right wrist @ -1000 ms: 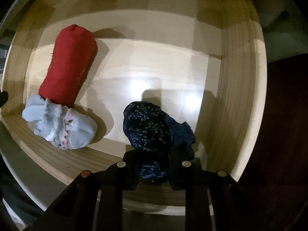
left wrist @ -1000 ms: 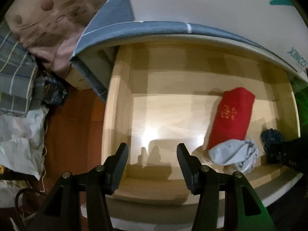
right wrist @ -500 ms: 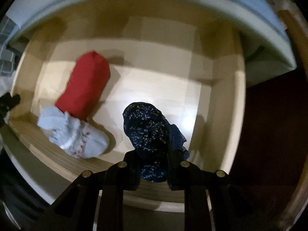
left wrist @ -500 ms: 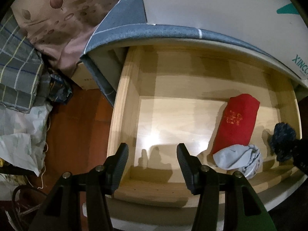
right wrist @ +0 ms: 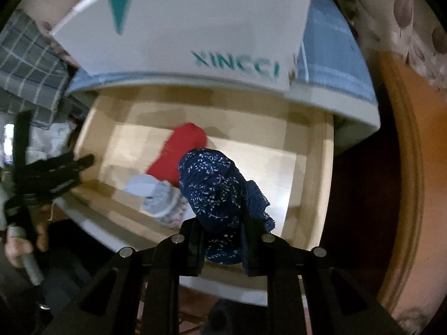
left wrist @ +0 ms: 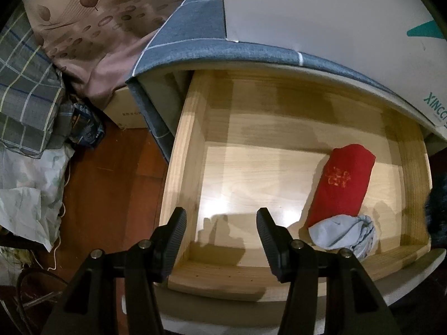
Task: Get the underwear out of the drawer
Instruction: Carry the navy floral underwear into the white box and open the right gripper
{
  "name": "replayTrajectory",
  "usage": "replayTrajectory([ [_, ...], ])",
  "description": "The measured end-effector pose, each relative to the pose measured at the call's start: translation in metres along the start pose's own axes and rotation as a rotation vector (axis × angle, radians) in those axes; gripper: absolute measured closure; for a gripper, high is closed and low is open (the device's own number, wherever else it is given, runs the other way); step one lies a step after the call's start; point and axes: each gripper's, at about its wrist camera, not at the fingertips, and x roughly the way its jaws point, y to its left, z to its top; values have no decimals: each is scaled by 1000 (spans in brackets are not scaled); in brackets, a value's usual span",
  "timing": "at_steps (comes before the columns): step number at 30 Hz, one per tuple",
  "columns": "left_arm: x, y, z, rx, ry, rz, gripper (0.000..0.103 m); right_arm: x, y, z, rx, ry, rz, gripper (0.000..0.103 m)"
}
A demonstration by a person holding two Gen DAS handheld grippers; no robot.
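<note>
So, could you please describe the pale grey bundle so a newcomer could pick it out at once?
Look into the open wooden drawer under the white box. Against its front wall, at the near end of the red roll, lies the pale grey bundle. Unlike the plain red roll, it is crumpled and shows a floral-trimmed edge.

Dim bedroom corner, lit from the camera side.

Reddish-brown wooden floor (left wrist: 111,184) at left; cabinet draped in blue-grey checked cloth (left wrist: 201,36), with white cardboard box (left wrist: 321,8) on top, teal letters on its side. Brown leaf-print bedding (left wrist: 92,28) and grey plaid fabric (left wrist: 25,89) piled at left, crumpled white bag (left wrist: 25,195) below. Curved orange wooden edge (right wrist: 402,167) at right.
</note>
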Motion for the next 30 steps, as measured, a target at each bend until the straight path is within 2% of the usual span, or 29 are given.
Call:
replayTrajectory([
  [7,-1,3,2,-13,-3,-15,50,-74,9,34,-40,-128,37,85],
  [15,-3,4,1,-24,-8,-24,50,-140,29,98,-50,-298,21,85],
  [21,-5,5,0,-35,-17,-28,50,-142,37,145,-33,-336,-33,85],
  [30,-7,9,0,-56,-23,-51,50,-93,35,192,-10,-253,-109,83],
])
